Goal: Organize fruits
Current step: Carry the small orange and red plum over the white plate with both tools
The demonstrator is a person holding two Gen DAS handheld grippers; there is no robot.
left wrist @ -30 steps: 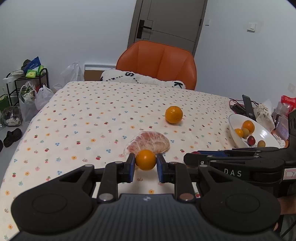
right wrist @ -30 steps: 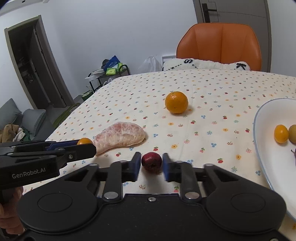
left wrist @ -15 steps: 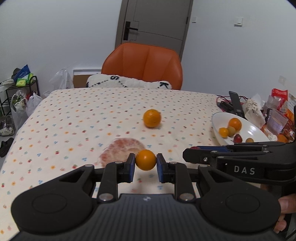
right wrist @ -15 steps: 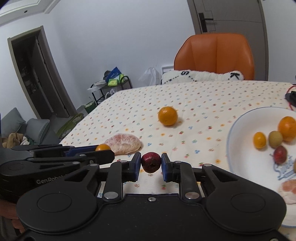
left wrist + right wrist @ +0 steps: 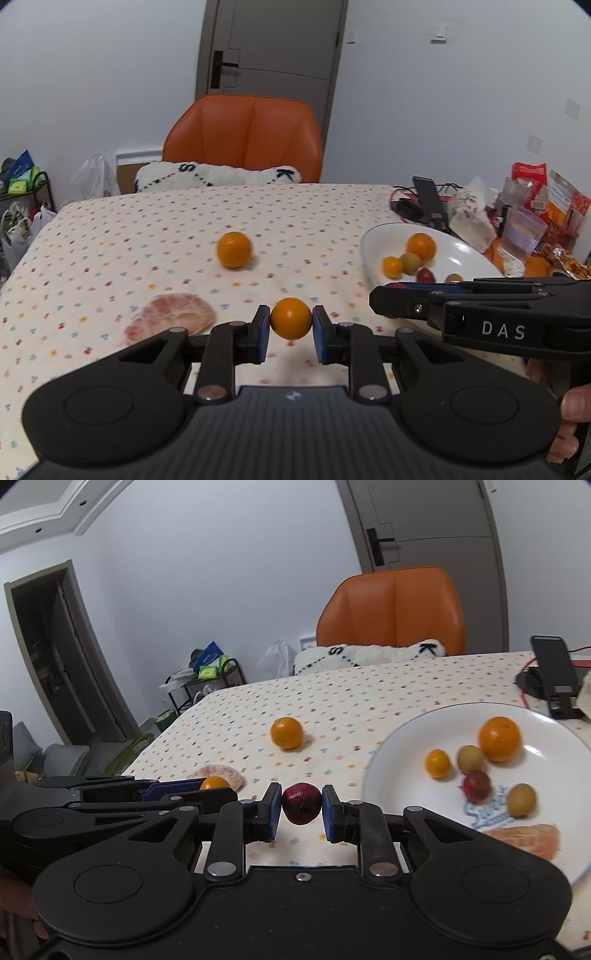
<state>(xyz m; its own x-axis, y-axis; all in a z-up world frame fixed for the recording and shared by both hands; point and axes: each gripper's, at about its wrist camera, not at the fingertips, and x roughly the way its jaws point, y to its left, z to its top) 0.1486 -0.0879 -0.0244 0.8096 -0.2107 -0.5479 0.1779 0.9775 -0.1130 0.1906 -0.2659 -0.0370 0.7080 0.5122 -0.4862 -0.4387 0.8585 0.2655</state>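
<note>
Two hand-held grippers over a dotted tablecloth, left hand-held gripper clamping a small orange, right hand-held gripper a dark red fruit

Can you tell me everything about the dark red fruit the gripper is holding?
The dark red fruit is small and roundish, with a deep maroon, slightly rough and dull skin and a darker dimple low on the side facing the camera. The right gripper pinches it on both sides between its blue pads, holding it up above the flowered tablecloth, so only the pads touch it. It hangs just left of the white plate, not yet over it.
</note>
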